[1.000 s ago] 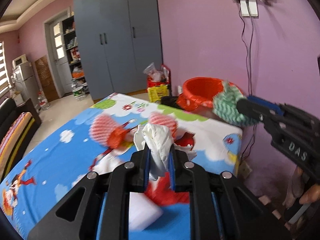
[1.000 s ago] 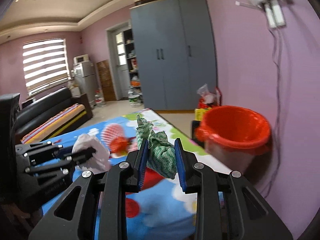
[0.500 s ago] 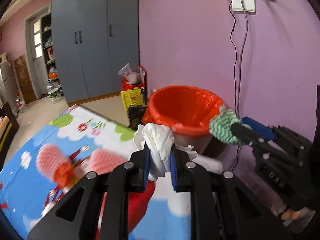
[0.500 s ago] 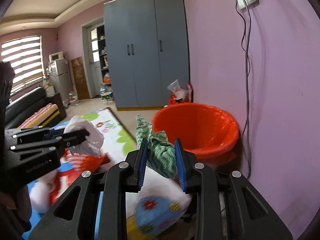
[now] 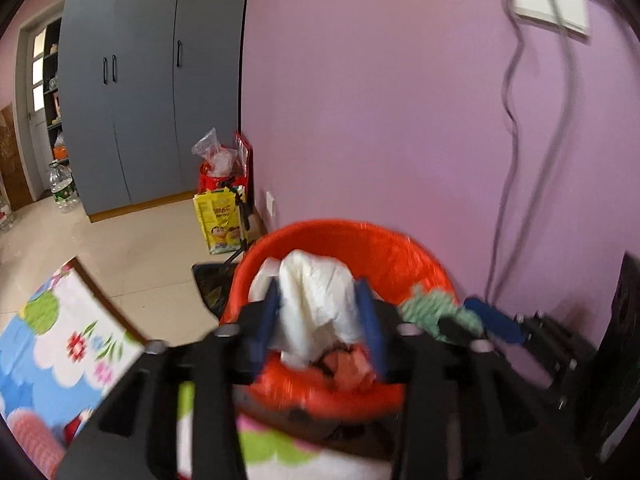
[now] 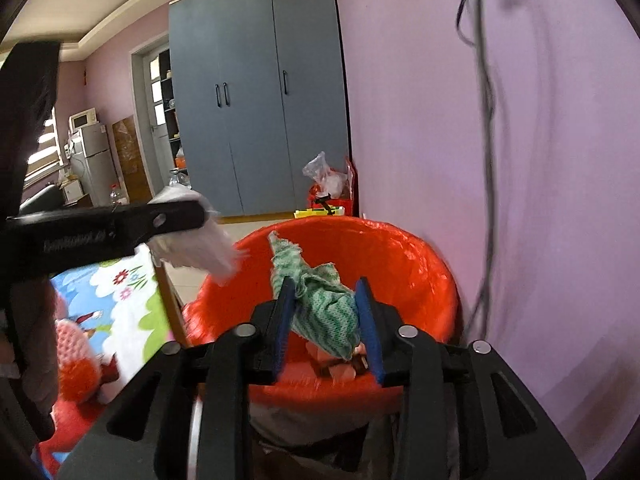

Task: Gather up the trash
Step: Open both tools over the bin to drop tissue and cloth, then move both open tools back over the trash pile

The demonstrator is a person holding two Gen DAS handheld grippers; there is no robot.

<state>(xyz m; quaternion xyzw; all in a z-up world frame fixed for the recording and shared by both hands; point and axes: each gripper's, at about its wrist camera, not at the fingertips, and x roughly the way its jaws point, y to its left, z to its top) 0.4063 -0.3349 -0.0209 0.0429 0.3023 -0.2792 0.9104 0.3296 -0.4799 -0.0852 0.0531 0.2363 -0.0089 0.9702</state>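
A red-lined trash bin (image 5: 400,248) (image 6: 404,268) stands against the purple wall, past the table's end. My left gripper (image 5: 320,320) hovers over its mouth with its jaws opening. A crumpled white tissue (image 5: 316,308) hangs loose between the blue pads. My right gripper (image 6: 326,308) is also above the bin, its jaws opening around a green-and-white cloth (image 6: 324,308) that sags between them. In the right wrist view the left gripper (image 6: 192,216) and the tissue (image 6: 200,248) come in from the left. The left wrist view shows the right gripper (image 5: 472,322) with the cloth (image 5: 428,308) at the bin's right rim.
Earlier trash (image 5: 348,364) lies inside the bin. The table with its cartoon cloth (image 5: 60,340) (image 6: 128,300) sits to the left, and pink foam nets (image 6: 72,344) lie on it. A yellow bag (image 5: 220,220) and a red bag (image 6: 332,196) stand by the grey wardrobe (image 6: 260,100). Cables (image 6: 484,120) hang on the wall.
Both grippers have swept from over the table to above the red bin. Their jaws, clamped tight on the tissue and the cloth before, now stand spread with each piece slack between them.
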